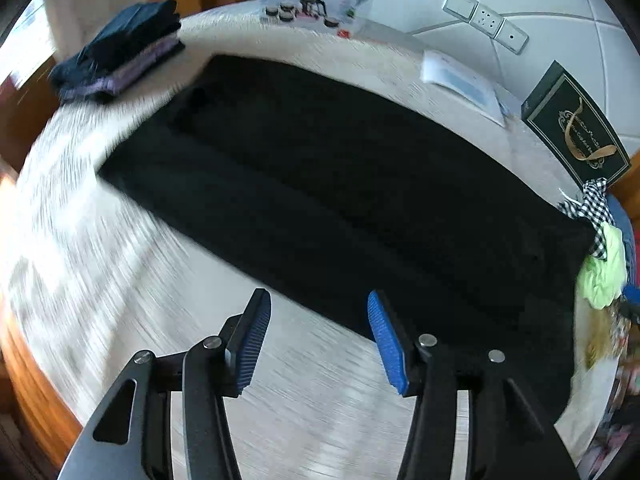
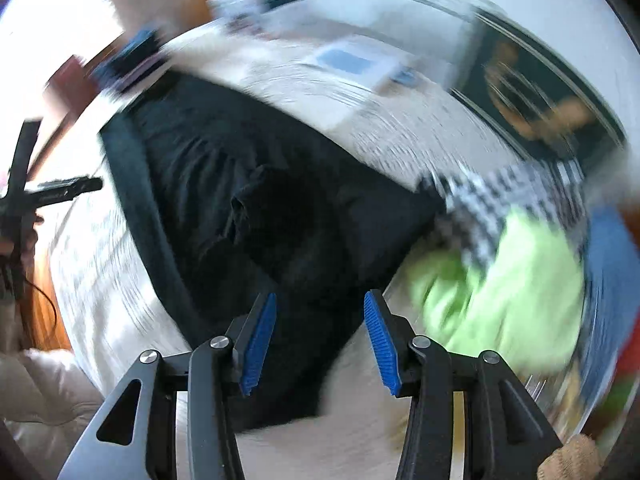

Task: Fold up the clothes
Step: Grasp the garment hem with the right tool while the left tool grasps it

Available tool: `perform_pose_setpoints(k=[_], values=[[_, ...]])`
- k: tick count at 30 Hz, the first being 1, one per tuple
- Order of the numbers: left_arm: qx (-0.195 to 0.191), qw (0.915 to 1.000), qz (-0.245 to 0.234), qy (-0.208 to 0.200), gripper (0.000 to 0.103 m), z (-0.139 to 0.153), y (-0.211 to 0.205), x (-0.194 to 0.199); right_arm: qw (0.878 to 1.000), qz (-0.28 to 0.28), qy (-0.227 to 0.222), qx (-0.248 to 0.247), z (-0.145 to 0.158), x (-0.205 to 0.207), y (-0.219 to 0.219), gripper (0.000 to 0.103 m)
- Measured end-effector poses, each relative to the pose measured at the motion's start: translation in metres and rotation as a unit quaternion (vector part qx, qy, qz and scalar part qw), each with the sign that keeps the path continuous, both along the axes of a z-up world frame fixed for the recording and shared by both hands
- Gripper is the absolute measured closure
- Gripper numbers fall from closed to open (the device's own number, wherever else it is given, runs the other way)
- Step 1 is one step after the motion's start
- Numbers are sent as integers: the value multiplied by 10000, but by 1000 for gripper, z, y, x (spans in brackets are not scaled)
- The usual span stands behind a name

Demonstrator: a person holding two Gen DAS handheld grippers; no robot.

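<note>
Right gripper (image 2: pixel 320 340) gapes over blurred black garment (image 2: pixel 280 208).

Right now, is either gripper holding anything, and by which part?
Nothing is held. The left gripper and the right gripper are both open with empty gaps between the blue pads, above the black garment spread on the table.

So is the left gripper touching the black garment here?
Apart. In the left wrist view the left gripper is open with bare tablecloth showing between and around its fingertips; the black garment has its edge just beyond them.
</note>
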State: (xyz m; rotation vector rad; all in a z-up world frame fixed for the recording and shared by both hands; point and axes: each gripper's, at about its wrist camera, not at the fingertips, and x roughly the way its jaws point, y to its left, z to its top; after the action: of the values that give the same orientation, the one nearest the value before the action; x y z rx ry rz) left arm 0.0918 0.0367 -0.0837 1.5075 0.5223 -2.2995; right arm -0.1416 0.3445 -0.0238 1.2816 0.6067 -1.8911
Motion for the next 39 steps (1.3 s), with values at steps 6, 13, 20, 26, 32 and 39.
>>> perform_pose_setpoints(k=[6, 13, 20, 26, 32, 39], values=[[416, 9962, 686, -329, 50, -11, 137, 23, 9881, 1528, 185, 41, -3, -32, 22, 36], [619, 9914, 1013, -551, 43, -20, 232, 17, 9646, 2626, 225, -46, -4, -63, 26, 33], [448, 9837, 1574, -747, 40, -33, 279, 10, 9305, 3623, 478, 261, -31, -84, 10, 33], [283, 9780, 1826, -965, 36, -67, 275, -14, 9111, 4060, 633, 342, -56, -100, -3, 33], [-179, 9782, 1849, -930, 31, -69, 286, -19, 9106, 4092, 492, 312, -84, -115, -15, 32], [-156, 9882, 1241, -882, 93, -56, 287, -23, 9190, 3915, 284, 379, -90, -120, -19, 72]])
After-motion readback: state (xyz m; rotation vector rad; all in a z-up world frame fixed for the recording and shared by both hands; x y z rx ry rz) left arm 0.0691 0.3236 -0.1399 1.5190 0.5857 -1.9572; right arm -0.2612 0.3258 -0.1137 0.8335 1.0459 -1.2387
